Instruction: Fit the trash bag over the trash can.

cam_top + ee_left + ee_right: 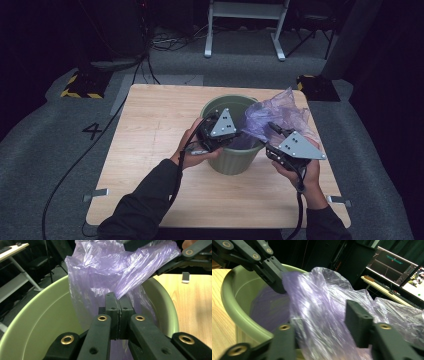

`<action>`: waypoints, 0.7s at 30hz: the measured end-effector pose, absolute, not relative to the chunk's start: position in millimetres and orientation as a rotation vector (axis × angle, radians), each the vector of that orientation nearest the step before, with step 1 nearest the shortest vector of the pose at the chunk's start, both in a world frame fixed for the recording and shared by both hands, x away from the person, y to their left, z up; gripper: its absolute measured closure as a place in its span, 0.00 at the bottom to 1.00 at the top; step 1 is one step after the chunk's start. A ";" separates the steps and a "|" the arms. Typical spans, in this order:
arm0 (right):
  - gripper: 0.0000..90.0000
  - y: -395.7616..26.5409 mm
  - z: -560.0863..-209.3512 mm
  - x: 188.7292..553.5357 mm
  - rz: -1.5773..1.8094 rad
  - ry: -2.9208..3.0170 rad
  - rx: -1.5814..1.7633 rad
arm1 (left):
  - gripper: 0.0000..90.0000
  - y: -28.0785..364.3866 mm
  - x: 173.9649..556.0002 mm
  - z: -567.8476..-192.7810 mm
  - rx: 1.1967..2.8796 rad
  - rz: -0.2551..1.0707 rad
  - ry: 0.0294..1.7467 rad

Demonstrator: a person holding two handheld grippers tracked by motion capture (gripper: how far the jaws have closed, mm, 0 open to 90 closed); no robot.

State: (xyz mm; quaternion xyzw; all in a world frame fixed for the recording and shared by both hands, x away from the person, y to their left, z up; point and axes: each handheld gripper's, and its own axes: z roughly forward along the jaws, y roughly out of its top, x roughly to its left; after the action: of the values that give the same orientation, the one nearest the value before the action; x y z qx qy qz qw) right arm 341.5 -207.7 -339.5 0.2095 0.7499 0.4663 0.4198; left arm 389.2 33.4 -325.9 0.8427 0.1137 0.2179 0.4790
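Note:
A pale green bin point(232, 161) stands on the wooden table point(150, 150), right of its middle. A crumpled purple plastic bag point(280, 117) hangs over the bin's right rim, partly inside it. My left gripper point(119, 298) reaches over the bin's mouth, shut on a fold of the bag point(110, 267). The right gripper point(324, 320) is at the bin's right rim, jaws apart. Bag film point(317, 297) drapes between them and covers the left jaw, and the right pad stands free of it. In the high view the left gripper point(239, 134) and right gripper point(272, 129) face each other across the bag.
White bench legs point(207, 47) and cables lie on the grey floor beyond the table. Yellow-black striped bases point(80, 87) flank the table's far corners. A metal clip point(95, 194) sits at the near left edge. A lit monitor point(394, 265) glows in the right gripper view.

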 end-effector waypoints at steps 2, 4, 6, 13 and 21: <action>0.48 -212.6 -340.0 339.6 1.174 1.879 0.537 | 0.99 35.7 388.7 -326.2 2.058 0.526 0.271; 0.43 -217.8 -340.8 338.1 1.179 1.871 0.552 | 1.00 38.3 388.3 -327.1 2.056 0.527 0.273; 0.39 -223.8 -342.2 336.8 1.186 1.877 0.565 | 1.00 40.3 388.6 -328.5 2.057 0.527 0.277; 0.29 -228.3 -340.1 334.5 1.229 1.892 0.562 | 1.00 43.1 392.1 -332.1 2.047 0.543 0.314; 0.24 -245.6 -340.7 330.0 1.269 1.917 0.578 | 1.00 63.7 397.5 -333.2 2.032 0.554 0.368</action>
State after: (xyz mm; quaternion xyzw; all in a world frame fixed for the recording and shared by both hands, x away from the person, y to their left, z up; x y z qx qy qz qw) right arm 330.0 -245.6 -340.7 0.2259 0.7493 0.4962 0.3760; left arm 397.5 63.7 -333.2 0.8333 0.1508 0.2271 0.4810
